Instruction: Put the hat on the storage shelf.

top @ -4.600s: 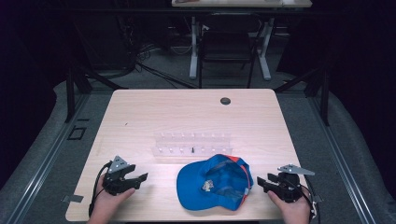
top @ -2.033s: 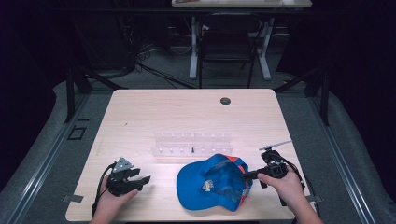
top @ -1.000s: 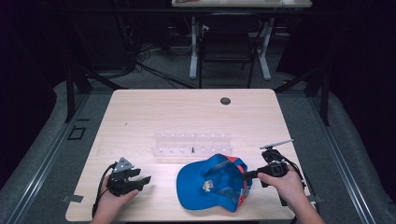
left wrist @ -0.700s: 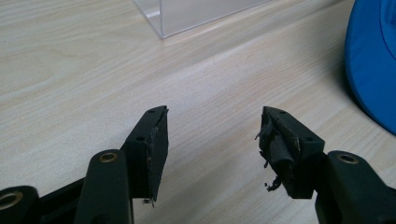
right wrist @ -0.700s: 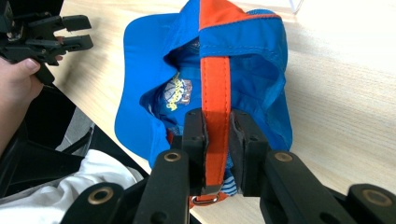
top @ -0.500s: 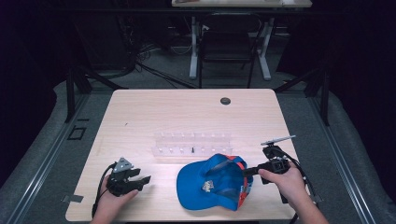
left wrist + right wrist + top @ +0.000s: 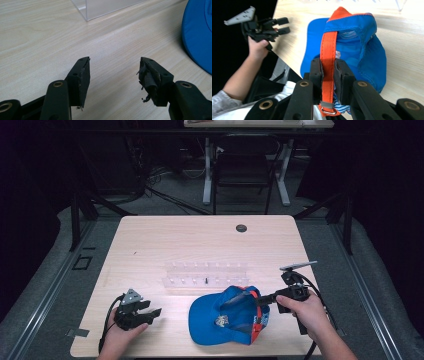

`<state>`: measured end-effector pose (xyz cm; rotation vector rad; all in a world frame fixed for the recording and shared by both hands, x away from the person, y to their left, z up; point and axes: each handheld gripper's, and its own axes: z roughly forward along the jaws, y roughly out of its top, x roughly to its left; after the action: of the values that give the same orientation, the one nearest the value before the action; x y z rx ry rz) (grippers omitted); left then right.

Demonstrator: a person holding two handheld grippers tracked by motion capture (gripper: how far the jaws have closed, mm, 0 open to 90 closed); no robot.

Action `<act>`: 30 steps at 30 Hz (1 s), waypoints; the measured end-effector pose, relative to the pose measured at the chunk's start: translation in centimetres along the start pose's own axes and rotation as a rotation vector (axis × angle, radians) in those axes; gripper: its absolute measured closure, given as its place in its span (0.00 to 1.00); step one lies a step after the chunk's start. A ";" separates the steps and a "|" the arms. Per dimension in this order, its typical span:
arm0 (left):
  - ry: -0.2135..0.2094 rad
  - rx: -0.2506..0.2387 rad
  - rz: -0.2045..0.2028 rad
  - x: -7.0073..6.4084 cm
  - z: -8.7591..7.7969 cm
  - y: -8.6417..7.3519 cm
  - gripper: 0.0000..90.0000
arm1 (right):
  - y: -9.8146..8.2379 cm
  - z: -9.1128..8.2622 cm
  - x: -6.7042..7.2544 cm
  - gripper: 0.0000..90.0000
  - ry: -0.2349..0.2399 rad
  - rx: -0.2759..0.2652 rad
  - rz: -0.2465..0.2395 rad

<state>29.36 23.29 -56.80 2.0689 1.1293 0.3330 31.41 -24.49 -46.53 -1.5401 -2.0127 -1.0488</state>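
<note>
Cap near worktop front edge: light, floppy cloth, best taken by orange strap, where right claw clamps; left claw agape, empty.

One overhead view, two close gripper-mounted

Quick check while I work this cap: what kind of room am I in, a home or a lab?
Probably a lab or recording studio, not a home: a bare wooden table stands alone on grey floor, black curtains close it in, and loose cables run beneath a second desk behind.
</note>
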 end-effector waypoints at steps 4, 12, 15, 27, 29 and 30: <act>-0.001 0.000 -0.002 -0.1 0.0 0.0 0.47 | 0.3 -0.4 0.5 0.87 0.047 -0.016 0.007; -0.003 0.000 0.000 -0.1 0.1 0.0 0.48 | 1.1 -1.1 2.1 0.87 0.119 -0.050 0.001; -0.003 -0.001 -0.001 -0.1 0.1 0.0 0.48 | 1.6 -1.2 3.0 0.87 0.153 -0.051 -0.008; -0.001 -0.002 -0.001 -0.1 0.1 0.0 0.48 | 2.9 -0.3 5.1 0.87 0.199 -0.048 -0.039; -0.002 -0.002 -0.002 -0.1 0.1 0.0 0.48 | 3.1 -0.1 5.5 0.87 0.204 -0.048 -0.042; -0.002 -0.003 -0.003 -0.1 0.1 0.0 0.48 | 3.2 -0.1 5.6 0.87 0.207 -0.046 -0.045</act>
<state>29.36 23.18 -56.85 2.0645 1.1297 0.3313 32.65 -20.58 -41.50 -1.3529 -1.9015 -1.2266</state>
